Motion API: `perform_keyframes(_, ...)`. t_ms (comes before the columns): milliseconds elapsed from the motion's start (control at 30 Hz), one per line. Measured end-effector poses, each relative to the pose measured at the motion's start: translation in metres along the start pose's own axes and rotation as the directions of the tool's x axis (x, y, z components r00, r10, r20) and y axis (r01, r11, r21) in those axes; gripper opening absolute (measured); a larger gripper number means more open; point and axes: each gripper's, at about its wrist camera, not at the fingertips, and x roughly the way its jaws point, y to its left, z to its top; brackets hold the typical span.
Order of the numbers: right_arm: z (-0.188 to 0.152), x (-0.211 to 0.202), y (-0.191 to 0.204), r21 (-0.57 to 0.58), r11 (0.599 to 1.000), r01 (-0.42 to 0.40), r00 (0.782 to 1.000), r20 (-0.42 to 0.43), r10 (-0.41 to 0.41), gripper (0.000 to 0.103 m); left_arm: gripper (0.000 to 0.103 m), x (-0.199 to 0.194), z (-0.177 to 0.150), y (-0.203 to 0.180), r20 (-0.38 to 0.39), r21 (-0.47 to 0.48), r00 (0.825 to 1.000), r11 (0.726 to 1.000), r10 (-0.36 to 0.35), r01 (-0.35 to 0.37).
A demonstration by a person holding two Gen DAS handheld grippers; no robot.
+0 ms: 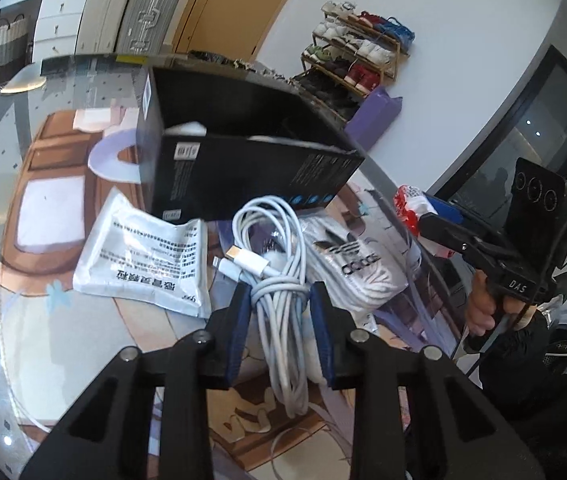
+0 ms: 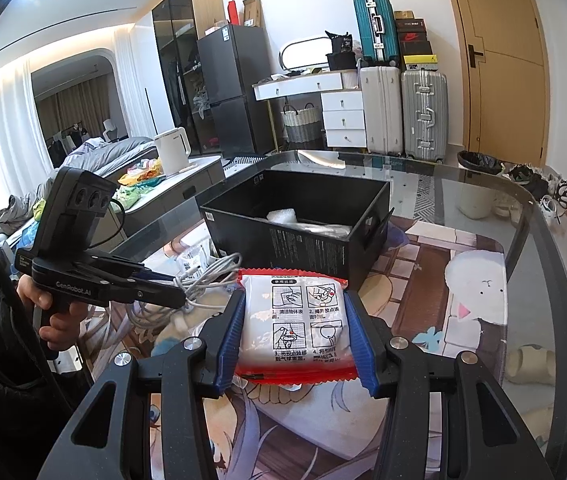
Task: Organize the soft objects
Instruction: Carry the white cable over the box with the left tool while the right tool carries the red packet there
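Glass covers the table (image 2: 523, 216), with a cartoon-print mat showing beneath it. At the centre of the right wrist view my right tongs (image 2: 295, 340) are clamped on a red-edged white packet (image 2: 291, 320) printed with instruction panels, held above the mat. Beyond it, at mid-frame, stands an open black box (image 2: 307, 232) with something white inside. In the left wrist view my left tongs (image 1: 281, 320) are closed on a bundled white cable (image 1: 279, 280), its coils rising toward the box (image 1: 243, 160) in the upper middle. Between the cable and the box edge there is little room. Left of the cable lies a flat white pouch (image 1: 143, 256) with printed text; right of it a bagged white item with an Adidas logo (image 1: 355, 268). Suitcases (image 2: 403, 112) and a wooden door (image 2: 499, 60) fill the upper right of the right wrist view, a shoe rack (image 1: 355, 56) the upper right of the left one.
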Motion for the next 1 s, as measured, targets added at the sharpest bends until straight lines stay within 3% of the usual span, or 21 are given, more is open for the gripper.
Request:
perform_keyframes(567, 0.019, -0.009, 0.009, 0.012, 1.0, -0.014, 0.997, 0.073, 0.013, 0.049, 0.028, -0.047, 0.02, -0.011, 0.163, 0.025, 0.987, 1.0, -0.006, 0.002)
perform_keyframes(1000, 0.065, 0.003, 0.031, -0.031, 0.999, 0.006, 0.995, 0.097, -0.003, 0.049, 0.028, -0.062, 0.063, -0.033, 0.266, 0.099, 0.961, 0.989, 0.077, -0.106)
